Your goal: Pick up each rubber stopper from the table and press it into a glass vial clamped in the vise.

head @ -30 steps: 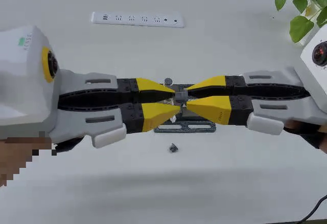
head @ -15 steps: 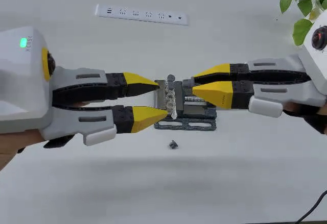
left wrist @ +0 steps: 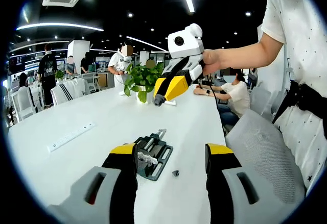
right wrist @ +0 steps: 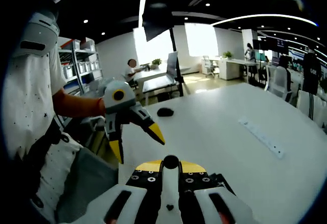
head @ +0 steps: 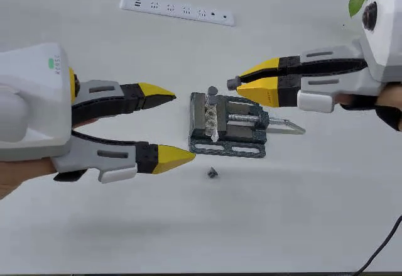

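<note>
A loose rubber stopper (head: 213, 173) lies on the counter (head: 188, 226) just in front of the vise (head: 239, 131), which clamps a glass vial (head: 211, 124). The left gripper (head: 180, 125) hovers beside it, jaws wide. Beyond, the right gripper (head: 238, 86) pinches a grey stopper (head: 232, 83) at its jaw tips.
</note>
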{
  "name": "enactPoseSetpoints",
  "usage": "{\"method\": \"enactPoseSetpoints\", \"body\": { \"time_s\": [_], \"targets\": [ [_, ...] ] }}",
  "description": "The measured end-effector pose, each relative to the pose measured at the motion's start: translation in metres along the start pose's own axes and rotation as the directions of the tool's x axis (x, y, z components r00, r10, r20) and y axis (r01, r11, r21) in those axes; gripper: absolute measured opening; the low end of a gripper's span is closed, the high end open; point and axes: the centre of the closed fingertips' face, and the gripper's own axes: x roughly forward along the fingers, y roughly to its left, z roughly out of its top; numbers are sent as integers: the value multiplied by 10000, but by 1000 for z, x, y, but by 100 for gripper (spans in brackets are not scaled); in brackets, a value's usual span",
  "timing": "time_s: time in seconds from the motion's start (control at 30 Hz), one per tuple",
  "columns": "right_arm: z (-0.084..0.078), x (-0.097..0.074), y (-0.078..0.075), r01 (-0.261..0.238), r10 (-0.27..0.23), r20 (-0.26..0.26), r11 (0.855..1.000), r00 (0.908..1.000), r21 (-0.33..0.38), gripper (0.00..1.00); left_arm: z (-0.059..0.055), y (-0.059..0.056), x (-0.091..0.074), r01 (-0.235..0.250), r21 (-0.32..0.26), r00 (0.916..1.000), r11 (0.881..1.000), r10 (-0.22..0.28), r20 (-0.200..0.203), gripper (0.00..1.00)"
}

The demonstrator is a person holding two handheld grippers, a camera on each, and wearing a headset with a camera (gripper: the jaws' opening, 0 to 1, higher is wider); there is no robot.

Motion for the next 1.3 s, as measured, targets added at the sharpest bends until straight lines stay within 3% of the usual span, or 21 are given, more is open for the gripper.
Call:
{"method": "enactPoseSetpoints", "body": {
  "time_s": [0.27,0.4,0.53,0.6,0.7,0.73,0.93,1.0,1.07,1.2,1.3],
  "targets": [
    [-14,15,-22,226,-252,-1603,9996,9867,-181,6,-17,6,1,-196,-25,9992,9998,195,-338,67],
    [-21,23,-31,207,-325,-2549,9986,9664,-489,6,-25,8,2,-327,-15,9983,9995,326,-486,73],
    [-33,32,-38,65,-337,-3537,9970,9348,-777,6,-33,10,3,-449,-19,9968,9990,447,-663,81],
    [-42,36,-40,-45,-398,-4141,9944,9094,-1053,6,-36,10,3,-452,40,9964,9990,454,-723,82],
    [-52,42,-43,-179,-460,-4748,9915,8789,-1293,6,-41,9,5,-447,46,9955,9990,449,-836,85],
    [-54,43,-43,-223,-481,-4872,9902,8720,-1377,6,-42,9,6,-472,65,9953,9989,476,-839,87],
    [-75,58,-58,-512,-662,-5841,9819,8090,-1821,6,-48,7,8,-365,11,9951,9993,365,-918,93],
    [-78,61,-60,-585,-670,-5927,9800,8027,-1902,6,-49,7,9,-364,-9,9952,9993,362,-911,93],
    [-82,65,-62,-629,-647,-6082,9805,7911,-1861,6,-50,7,9,-380,-65,9956,9993,373,-861,94],
    [-93,71,-67,-733,-746,-6467,9773,7591,-1988,6,-51,9,8,-400,-93,9959,9992,391,-816,94],
    [-98,74,-71,-759,-814,-6609,9756,7461,-2058,6,-51,9,8,-415,-153,9962,9990,402,-771,94]
  ]
}}
